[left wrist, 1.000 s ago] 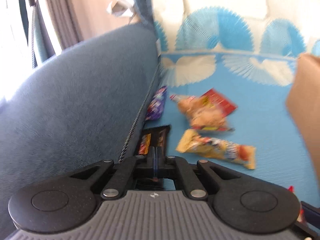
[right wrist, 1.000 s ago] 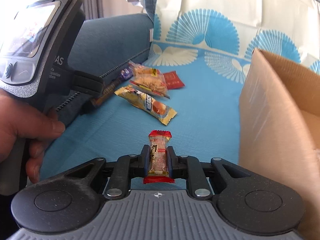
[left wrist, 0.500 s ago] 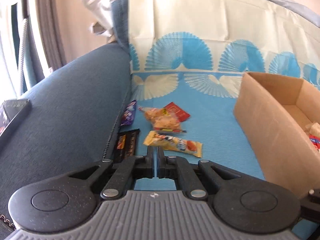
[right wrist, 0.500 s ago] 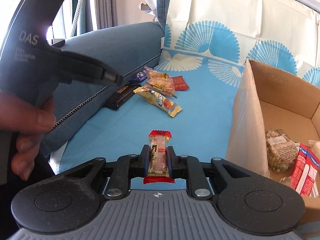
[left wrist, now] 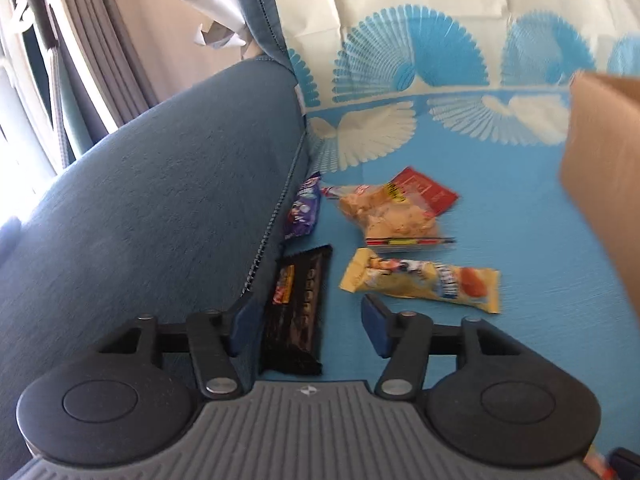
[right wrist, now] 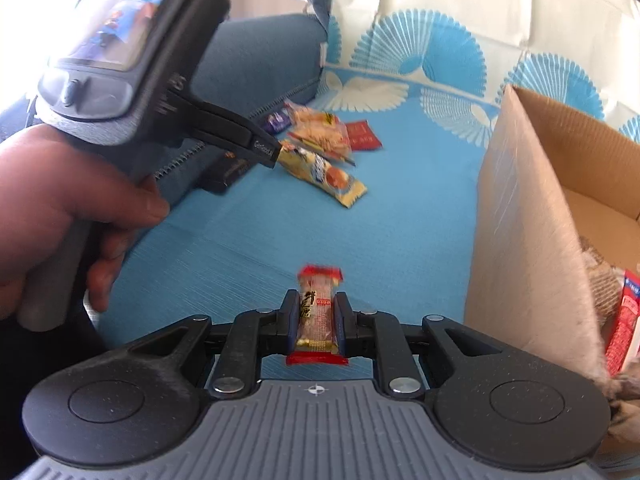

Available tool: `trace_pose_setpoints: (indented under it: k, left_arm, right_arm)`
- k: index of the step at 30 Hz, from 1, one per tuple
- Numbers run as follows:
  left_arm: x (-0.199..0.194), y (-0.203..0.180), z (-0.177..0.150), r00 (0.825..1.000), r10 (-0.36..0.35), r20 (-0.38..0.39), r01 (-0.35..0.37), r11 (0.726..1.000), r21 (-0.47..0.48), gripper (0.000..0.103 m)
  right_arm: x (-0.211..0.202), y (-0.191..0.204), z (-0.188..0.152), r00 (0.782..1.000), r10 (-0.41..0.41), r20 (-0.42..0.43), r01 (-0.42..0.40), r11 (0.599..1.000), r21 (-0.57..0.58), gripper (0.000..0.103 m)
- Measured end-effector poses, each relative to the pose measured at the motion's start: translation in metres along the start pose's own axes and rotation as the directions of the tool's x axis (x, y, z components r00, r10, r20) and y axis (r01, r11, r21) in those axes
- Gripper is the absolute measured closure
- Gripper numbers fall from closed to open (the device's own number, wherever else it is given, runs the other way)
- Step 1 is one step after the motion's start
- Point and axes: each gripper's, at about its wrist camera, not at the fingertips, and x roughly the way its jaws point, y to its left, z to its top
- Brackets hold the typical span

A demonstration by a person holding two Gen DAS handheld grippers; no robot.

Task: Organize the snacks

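In the right wrist view the right tool (right wrist: 318, 322) is clamped on a small red-ended snack bar (right wrist: 318, 314), which stands upright between the two fingers with its top sticking out at twelve o'clock. The cardboard box (right wrist: 532, 216) rises just beside it at about two o'clock, with a few wrapped snacks lying inside near its right edge. At ten o'clock a hand (right wrist: 60, 208) holds the left tool (right wrist: 266, 152), whose tip points at the loose snacks farther up the blue patterned sofa cover (right wrist: 256, 232). In the left wrist view the left tool (left wrist: 306, 322) stands wide open and holds nothing. The black chocolate bar (left wrist: 300, 312) lies lengthwise in the gap between its fingers, nearer the left one, tight against the dark blue sofa armrest (left wrist: 152, 216). At one o'clock, just past the right fingertip, lies the yellow snack pack (left wrist: 420, 280). Beyond it sits a clear bag of crackers (left wrist: 390, 214), overlapping a red packet (left wrist: 430, 190). A purple packet (left wrist: 304, 210) rests at twelve o'clock along the armrest seam. The box wall shows at two o'clock.
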Motion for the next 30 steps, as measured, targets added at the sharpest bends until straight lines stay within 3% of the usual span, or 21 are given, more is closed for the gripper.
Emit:
trace_pose_setpoints:
  k: [4,10,12,14,16,20,30]
  left_arm:
    - [0.023,0.003,0.000,0.999,0.037,-0.041,-0.038,0.999,-0.029,0.038]
    - [0.043,0.002,-0.003,0.995,0.010,-0.103,-0.013,0.999,-0.029,0.040]
    - [0.045,0.005,-0.004,0.994,-0.003,-0.108,-0.003,0.999,-0.049,0.048]
    - [0.047,0.007,-0.005,0.994,-0.001,-0.113,-0.006,0.998,-0.060,0.072]
    - [0.046,0.011,-0.005,0.993,0.004,-0.116,-0.012,0.997,-0.073,0.076]
    - [0.036,0.021,-0.002,0.996,-0.026,-0.083,0.015,0.991,-0.133,0.103]
    - [0.004,0.036,0.001,0.990,-0.138,-0.035,0.128,0.970,-0.205,0.103]
  right_arm:
    - [0.013,-0.003,-0.001,0.999,-0.005,-0.053,0.006,1.000,0.014,0.081]
    - [0.023,-0.001,-0.006,0.996,-0.015,-0.084,0.015,1.000,0.002,0.069]
    - [0.024,-0.001,-0.007,0.996,-0.015,-0.083,0.015,1.000,0.000,0.068]
    - [0.024,0.000,-0.007,0.996,-0.016,-0.082,0.016,1.000,-0.003,0.067]
    - [0.024,-0.001,-0.007,0.997,-0.016,-0.082,0.016,1.000,-0.003,0.067]
    - [0.023,-0.001,-0.008,0.997,-0.019,-0.081,0.019,1.000,-0.009,0.067]
    - [0.019,0.001,-0.010,0.996,-0.033,-0.079,0.032,0.999,-0.018,0.068]
